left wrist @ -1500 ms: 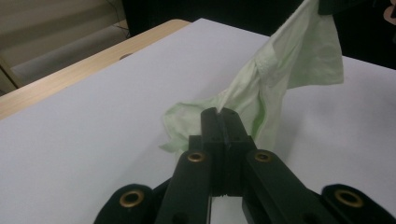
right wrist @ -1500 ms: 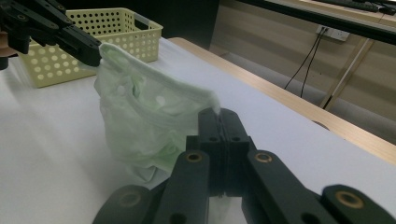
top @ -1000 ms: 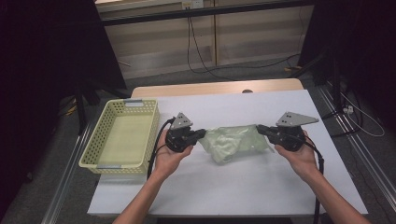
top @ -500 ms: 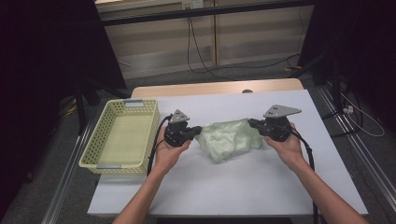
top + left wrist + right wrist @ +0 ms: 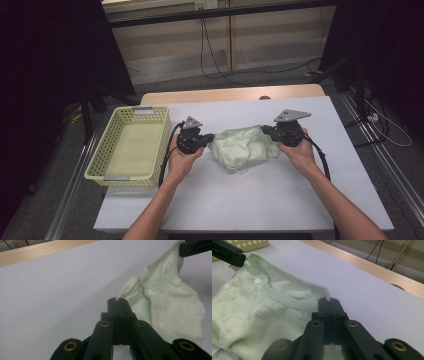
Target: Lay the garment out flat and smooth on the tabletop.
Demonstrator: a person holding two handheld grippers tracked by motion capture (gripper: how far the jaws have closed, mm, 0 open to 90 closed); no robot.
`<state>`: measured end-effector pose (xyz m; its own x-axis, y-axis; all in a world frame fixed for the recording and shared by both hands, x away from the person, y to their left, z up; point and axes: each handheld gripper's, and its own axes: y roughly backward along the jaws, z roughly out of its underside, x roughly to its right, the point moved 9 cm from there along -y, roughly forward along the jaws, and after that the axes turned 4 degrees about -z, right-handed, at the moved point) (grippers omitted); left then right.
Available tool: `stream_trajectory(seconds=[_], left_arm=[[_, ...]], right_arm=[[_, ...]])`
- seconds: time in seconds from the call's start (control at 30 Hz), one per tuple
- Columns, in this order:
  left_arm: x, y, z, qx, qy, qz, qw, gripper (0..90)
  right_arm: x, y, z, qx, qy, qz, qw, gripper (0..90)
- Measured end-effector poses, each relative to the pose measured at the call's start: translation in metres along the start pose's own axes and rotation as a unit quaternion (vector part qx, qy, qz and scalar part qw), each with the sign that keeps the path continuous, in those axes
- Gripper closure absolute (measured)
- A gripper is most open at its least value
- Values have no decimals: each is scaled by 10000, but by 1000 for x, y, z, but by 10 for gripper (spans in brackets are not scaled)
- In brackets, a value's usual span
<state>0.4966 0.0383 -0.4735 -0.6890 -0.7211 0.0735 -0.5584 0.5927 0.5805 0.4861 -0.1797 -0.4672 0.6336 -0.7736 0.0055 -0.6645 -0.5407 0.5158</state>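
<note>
A yellow basket [image 5: 129, 150] sits at the left of the white surface [image 5: 240, 195]. Just right of it, the left tool [image 5: 210, 137] has its jaws closed at the left edge of a pale green garment [image 5: 242, 147]; whether cloth is pinched between them I cannot tell. The garment lies crumpled at mid-surface, collar and snap buttons showing. At its right edge the right tool [image 5: 265, 130] is likewise closed, its tips at the collar [image 5: 287, 301], grip on cloth unclear.
</note>
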Motion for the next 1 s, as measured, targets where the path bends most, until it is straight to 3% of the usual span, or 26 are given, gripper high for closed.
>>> stream_trajectory(seconds=[0.17,0.3,0.5,0.73,0.8,0.87,0.93,1.0], left_arm=[[-2,-3,1,-82,-157,-105,9998,900],[-8,-11,2,-114,32,-120,9999,900],[-16,-22,3,-293,62,-168,9994,900],[-24,-27,2,-291,186,-226,9991,900],[-30,-28,1,-237,377,-383,9983,831],[-33,-28,1,-208,454,-430,9978,784],[-35,-28,2,-250,452,-474,9975,721],[-36,-28,3,-252,455,-519,9973,716]], right_arm=[[3,-8,0,-48,-12,30,10000,897],[6,-15,3,-93,-80,79,9999,897],[12,-28,7,-304,-65,148,9994,897],[16,-38,7,-378,-78,213,9990,897],[18,-42,8,-378,-78,241,9990,892],[22,-44,9,-348,-84,350,9987,778],[26,-44,9,-304,-138,397,9987,764],[28,-42,11,-319,-189,417,9984,730]])
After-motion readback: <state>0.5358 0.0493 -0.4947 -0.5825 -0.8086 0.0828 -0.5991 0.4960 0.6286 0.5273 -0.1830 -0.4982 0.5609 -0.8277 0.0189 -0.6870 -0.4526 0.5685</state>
